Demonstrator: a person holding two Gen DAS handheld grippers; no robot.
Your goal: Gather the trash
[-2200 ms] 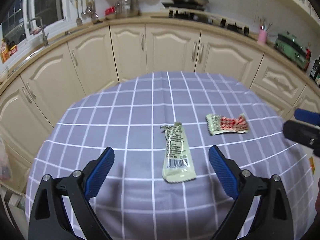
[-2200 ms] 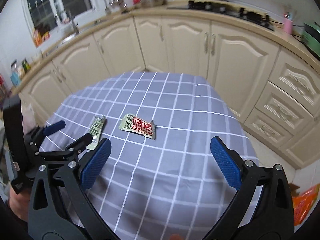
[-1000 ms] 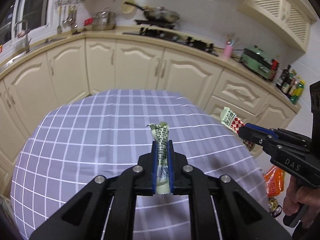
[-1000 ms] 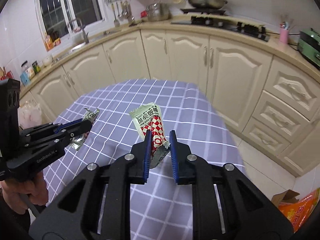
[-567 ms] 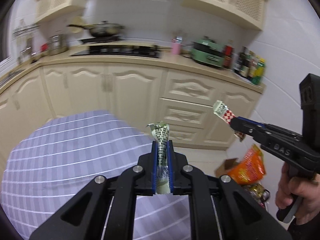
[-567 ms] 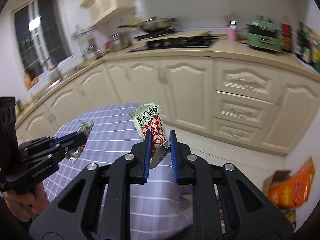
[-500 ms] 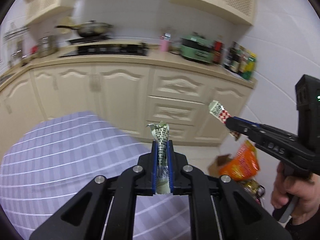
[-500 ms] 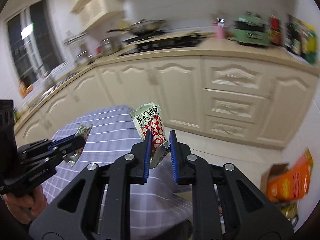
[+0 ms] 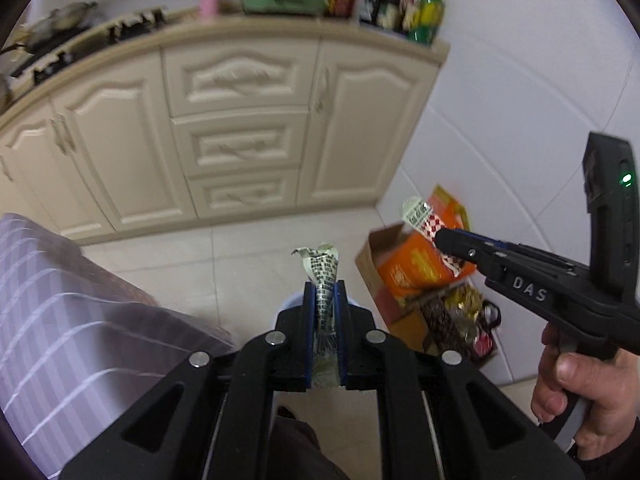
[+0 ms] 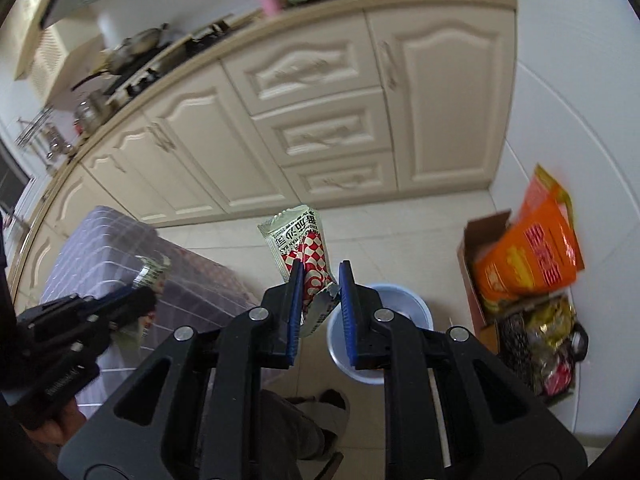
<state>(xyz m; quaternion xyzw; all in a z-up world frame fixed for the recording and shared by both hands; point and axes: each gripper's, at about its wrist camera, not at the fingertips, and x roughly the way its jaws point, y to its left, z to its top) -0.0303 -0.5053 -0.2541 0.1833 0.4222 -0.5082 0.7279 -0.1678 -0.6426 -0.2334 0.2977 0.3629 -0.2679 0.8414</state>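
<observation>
Left gripper point(image 9: 323, 296) fingers clamped on green wrapper point(image 9: 321, 266) — top protrudes above tips. Red-checked wrapper point(image 10: 300, 246) pinched between nearly closed right gripper point(image 10: 321, 280) fingers — held above blue bin point(image 10: 416, 312) on floor.

wrapper point(image 10: 306, 252): red-white checks | bin point(image 10: 416, 308): pale blue | tablecloth point(image 9: 60, 320): purple-white grid

blue bin point(image 10: 416, 312): mostly hidden behind the right gripper's jaws | bottles point(image 9: 404, 0): far beyond jaws, labels blurred | floor packets point(image 10: 540, 344): right of jaws, unreadable
</observation>
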